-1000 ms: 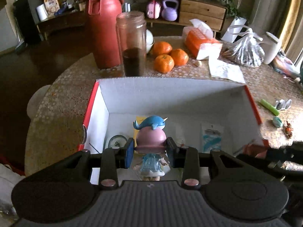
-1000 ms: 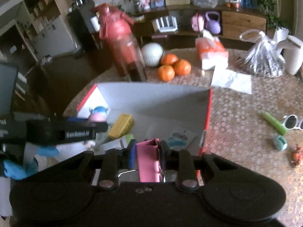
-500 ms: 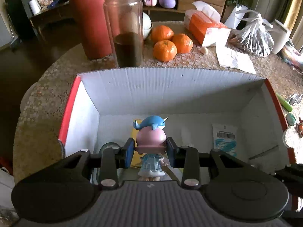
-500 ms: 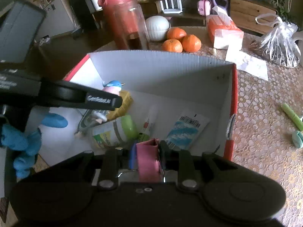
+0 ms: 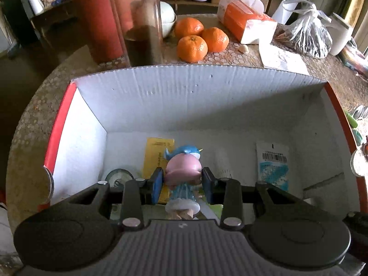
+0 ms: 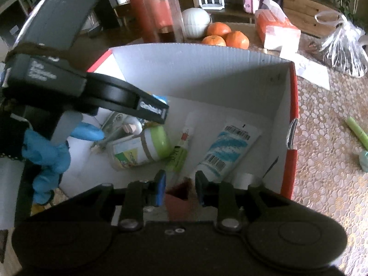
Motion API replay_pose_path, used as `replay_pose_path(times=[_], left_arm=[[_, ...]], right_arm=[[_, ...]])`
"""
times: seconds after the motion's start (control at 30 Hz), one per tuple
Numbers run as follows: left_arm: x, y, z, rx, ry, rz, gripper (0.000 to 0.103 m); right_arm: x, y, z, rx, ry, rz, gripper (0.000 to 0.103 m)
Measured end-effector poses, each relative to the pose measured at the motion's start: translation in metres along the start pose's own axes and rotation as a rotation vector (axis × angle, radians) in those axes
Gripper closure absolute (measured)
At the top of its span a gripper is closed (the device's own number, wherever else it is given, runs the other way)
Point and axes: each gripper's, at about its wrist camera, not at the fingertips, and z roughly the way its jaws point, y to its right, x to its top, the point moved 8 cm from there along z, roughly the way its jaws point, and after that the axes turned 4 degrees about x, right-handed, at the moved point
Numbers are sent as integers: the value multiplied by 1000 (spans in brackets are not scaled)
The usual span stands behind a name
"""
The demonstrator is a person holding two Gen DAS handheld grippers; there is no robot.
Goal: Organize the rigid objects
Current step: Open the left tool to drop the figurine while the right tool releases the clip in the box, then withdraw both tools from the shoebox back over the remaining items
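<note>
A white cardboard box with red outer sides (image 5: 188, 92) (image 6: 207, 69) stands on the table. My left gripper (image 5: 182, 180) is inside it, its fingers slightly apart around a small figurine (image 5: 182, 172) with a pink head and a blue whale on top; the left pad stands a little off the head. My right gripper (image 6: 179, 184) is open over the box's near right corner, with a pink box (image 6: 179, 200) dropping below its fingers. The left gripper (image 6: 151, 109) also shows in the right wrist view.
In the box lie a green-capped bottle (image 6: 142, 147), a blue-striped tube (image 6: 227, 149), a thin tube (image 6: 181, 147) and a yellow packet (image 5: 157, 154). Behind stand a red flask (image 5: 96, 18), a glass jar (image 5: 140, 23), oranges (image 5: 195, 41), a tissue pack (image 5: 246, 23). A green marker (image 6: 357, 131) lies right.
Both grippers moved down into the box. The right gripper opened and let go of the pink box. The left gripper's fingers have loosened around the figurine.
</note>
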Motion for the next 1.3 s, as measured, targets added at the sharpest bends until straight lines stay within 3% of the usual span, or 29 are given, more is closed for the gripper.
replay_pose_path(times=[0.13,0.2,0.37,0.47,0.8,0.93,1.2,1.3], left_arm=[[-1,2,-1,-1,-9,-13,67],[-1,3,-1,-14,-20,-28,66],[-2,5,-11,-32,-12,-54,65],[-2,8,-22,-35,6,-53,57],[-4,15,-67,-61,76,-40,55],[-6,20,-90,-66,123,-25,47],[-12,43,-137,-96,207,20,46],[-16,55,-149,-114,227,30,38]], right_arm=[[0,1,-4,12,8,14,71],[0,-1,-7,22,17,7,60],[-1,-7,-23,37,52,-16,49],[-3,-8,-34,34,74,-12,38],[-11,-1,-74,67,139,29,31],[-15,-3,-95,83,176,32,26],[-21,6,-139,122,253,74,15],[-24,15,-153,121,280,95,9]])
